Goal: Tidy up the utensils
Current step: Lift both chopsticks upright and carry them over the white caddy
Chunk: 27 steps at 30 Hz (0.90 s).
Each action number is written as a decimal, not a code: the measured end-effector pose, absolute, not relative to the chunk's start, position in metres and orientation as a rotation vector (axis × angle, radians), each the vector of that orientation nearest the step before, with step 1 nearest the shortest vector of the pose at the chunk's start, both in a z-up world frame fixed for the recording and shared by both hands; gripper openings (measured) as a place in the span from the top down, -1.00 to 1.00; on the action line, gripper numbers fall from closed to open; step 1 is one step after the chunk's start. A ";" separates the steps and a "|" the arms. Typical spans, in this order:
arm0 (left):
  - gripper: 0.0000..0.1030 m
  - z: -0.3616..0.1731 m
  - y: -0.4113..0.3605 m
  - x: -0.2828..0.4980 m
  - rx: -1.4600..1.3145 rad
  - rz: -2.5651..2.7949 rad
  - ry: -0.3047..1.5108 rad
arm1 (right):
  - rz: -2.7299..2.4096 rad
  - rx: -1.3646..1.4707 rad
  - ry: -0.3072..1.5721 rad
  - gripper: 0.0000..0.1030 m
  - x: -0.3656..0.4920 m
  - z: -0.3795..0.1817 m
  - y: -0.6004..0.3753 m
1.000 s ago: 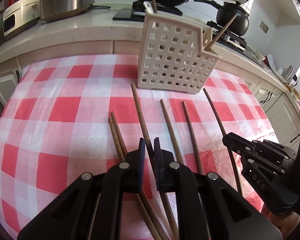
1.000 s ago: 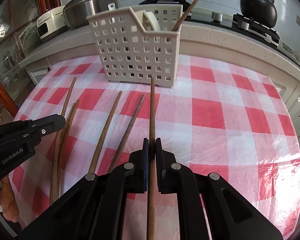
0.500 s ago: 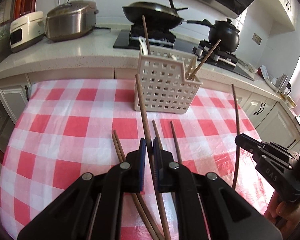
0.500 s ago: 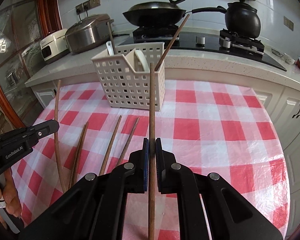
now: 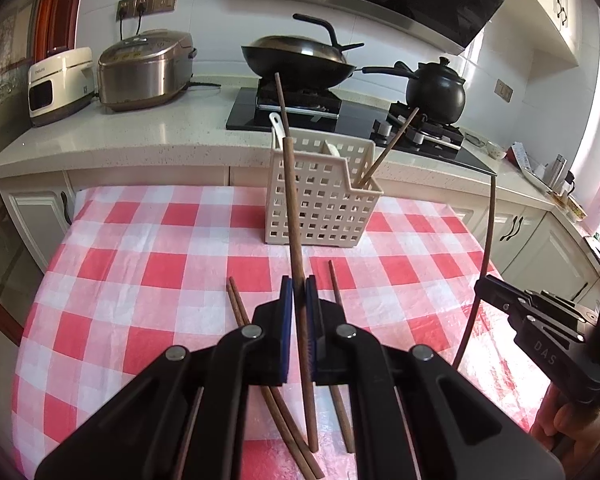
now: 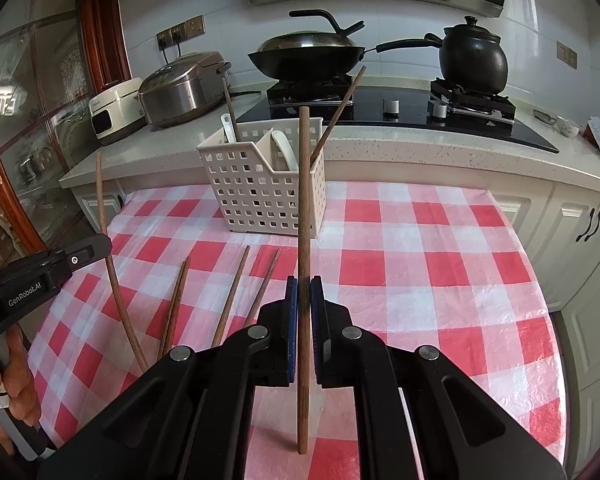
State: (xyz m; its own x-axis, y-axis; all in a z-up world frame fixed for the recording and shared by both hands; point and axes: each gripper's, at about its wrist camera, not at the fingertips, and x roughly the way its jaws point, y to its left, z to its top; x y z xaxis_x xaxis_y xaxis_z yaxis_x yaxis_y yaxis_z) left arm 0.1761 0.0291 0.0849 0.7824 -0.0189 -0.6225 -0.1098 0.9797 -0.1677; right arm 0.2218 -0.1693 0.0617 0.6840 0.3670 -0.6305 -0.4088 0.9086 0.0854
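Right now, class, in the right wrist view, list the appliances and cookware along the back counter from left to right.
White cooker → stainless rice cooker → wok → black clay pot.

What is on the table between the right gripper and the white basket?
In the right wrist view, only bare checkered tablecloth lies between the right gripper and the basket. The held chopstick crosses above it; loose chopsticks lie off to the left.

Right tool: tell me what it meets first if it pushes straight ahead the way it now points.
Probably the white slotted basket. The right tool, shut on a chopstick, points at the basket's right end, so the chopstick's tip would likely arrive first. Depth is hard to judge in this fisheye view.
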 end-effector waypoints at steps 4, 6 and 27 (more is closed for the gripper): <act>0.88 0.090 0.026 0.173 -0.201 0.042 0.662 | 0.437 -0.054 0.692 0.85 0.219 0.063 -0.173; 0.88 0.092 0.026 0.172 -0.204 0.038 0.657 | 0.439 -0.052 0.691 0.85 0.218 0.065 -0.174; 0.88 0.148 0.042 0.217 -0.192 -0.015 0.604 | 0.458 -0.046 0.663 0.85 0.272 0.114 -0.154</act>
